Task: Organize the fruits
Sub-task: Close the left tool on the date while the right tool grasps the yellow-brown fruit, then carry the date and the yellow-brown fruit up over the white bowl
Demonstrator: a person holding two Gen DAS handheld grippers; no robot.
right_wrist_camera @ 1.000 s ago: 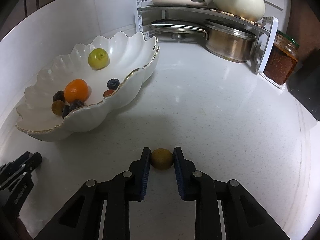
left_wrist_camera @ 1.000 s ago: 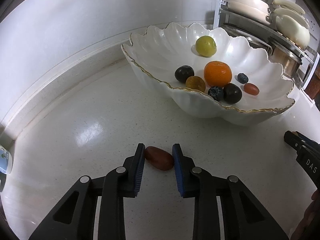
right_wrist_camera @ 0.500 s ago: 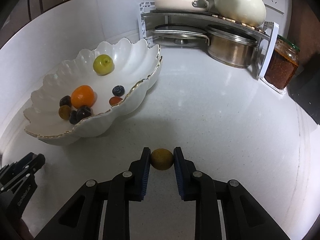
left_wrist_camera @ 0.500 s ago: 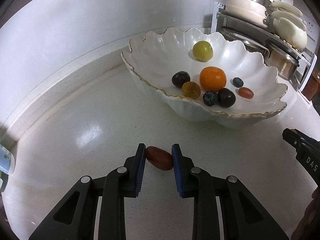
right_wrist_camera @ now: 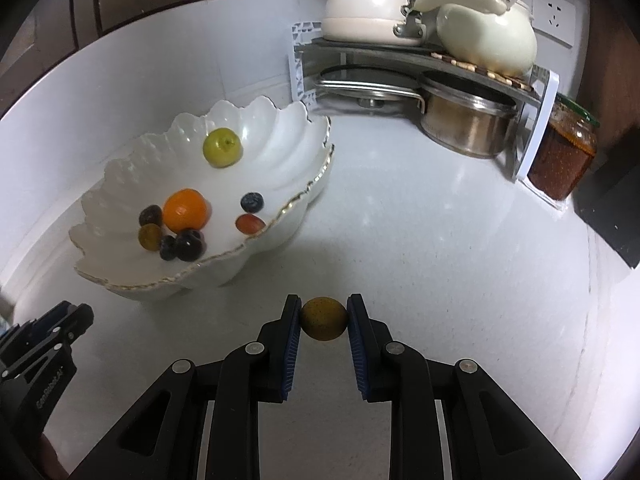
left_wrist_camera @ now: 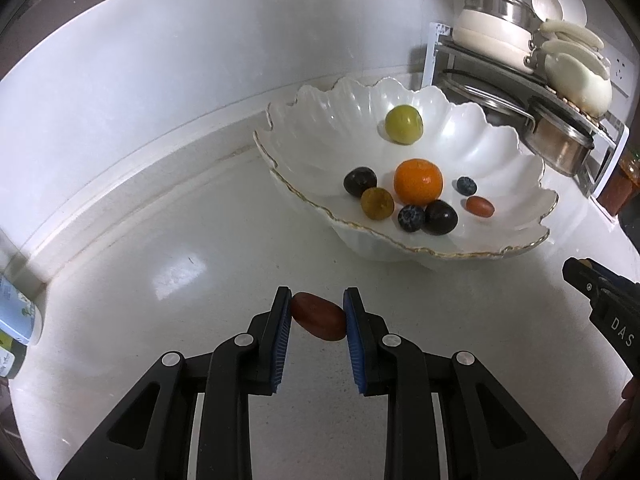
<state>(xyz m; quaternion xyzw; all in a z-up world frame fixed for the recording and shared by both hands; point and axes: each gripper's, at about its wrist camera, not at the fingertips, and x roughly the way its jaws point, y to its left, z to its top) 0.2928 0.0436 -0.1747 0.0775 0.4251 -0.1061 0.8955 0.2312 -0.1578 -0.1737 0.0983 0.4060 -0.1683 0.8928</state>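
The left gripper [left_wrist_camera: 316, 316] stands narrow, its blue pads clamped on an oblong reddish-brown fruit [left_wrist_camera: 319, 321] that lies tilted between them. The right gripper [right_wrist_camera: 324, 319] is likewise narrow, pinching a round, speckled yellow-brown fruit [right_wrist_camera: 324, 319]. Ahead of both, over the white counter [right_wrist_camera: 420, 240], sits a scalloped white bowl [left_wrist_camera: 320, 136] with an orange [left_wrist_camera: 418, 182], a green fruit [left_wrist_camera: 403, 124] and small dark berries
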